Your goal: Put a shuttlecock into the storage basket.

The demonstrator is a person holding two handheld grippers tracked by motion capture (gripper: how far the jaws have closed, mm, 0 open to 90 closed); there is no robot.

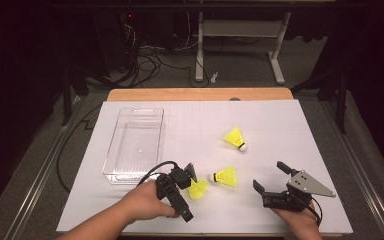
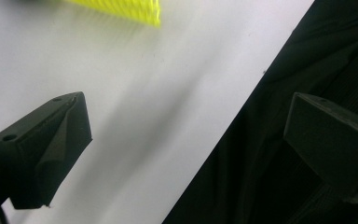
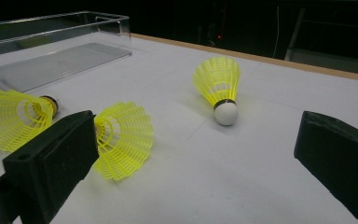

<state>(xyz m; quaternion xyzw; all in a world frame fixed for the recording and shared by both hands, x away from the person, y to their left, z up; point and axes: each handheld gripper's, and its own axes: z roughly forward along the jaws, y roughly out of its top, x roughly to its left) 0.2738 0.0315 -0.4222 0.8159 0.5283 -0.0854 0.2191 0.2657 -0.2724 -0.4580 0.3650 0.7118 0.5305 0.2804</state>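
Three yellow shuttlecocks lie on the white table. The farthest rests with its white cork toward me. A second lies on its side in the middle. The third lies right by my left gripper, which is open and empty; that skirt's edge shows just beyond its jaws. My right gripper is open, empty and low over the table, pointing at the middle shuttlecock from the right.
A clear plastic bin stands at the left of the table with nothing in it. The table's near edge runs close under both hands. A desk frame and cables lie on the floor beyond.
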